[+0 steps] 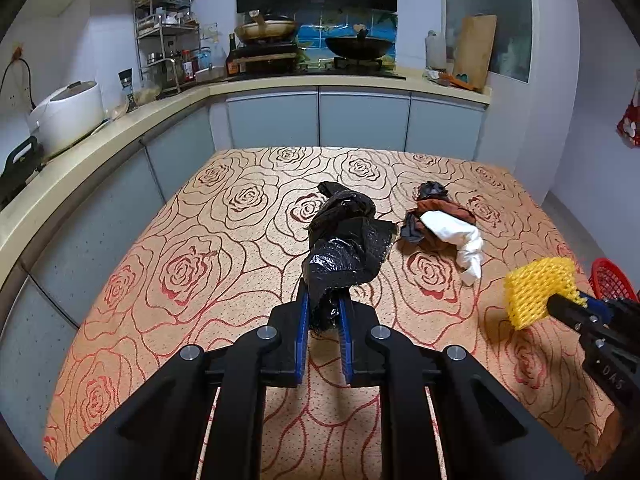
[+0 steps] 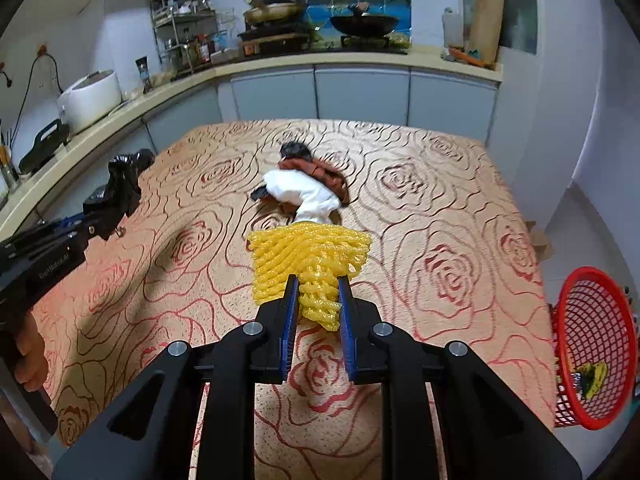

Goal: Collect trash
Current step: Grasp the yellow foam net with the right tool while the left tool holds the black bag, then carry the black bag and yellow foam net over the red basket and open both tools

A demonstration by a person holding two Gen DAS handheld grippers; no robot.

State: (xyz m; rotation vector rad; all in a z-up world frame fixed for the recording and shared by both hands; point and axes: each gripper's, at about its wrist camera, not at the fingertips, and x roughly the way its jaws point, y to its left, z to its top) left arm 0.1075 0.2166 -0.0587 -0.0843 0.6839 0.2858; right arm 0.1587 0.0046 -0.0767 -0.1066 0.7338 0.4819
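A crumpled black bag (image 1: 348,240) is clamped in the left gripper (image 1: 324,312) jaws above the worktop (image 1: 168,240). A yellow foam net (image 2: 308,264) is pinched by the right gripper (image 2: 318,300) jaws — a red basket (image 2: 596,344) is seen at four o'clock.

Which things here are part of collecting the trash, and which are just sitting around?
Part of the job:
black plastic bag
yellow foam net
crumpled pile on the table
red basket

Just around:
rice cooker
wok
cutting board
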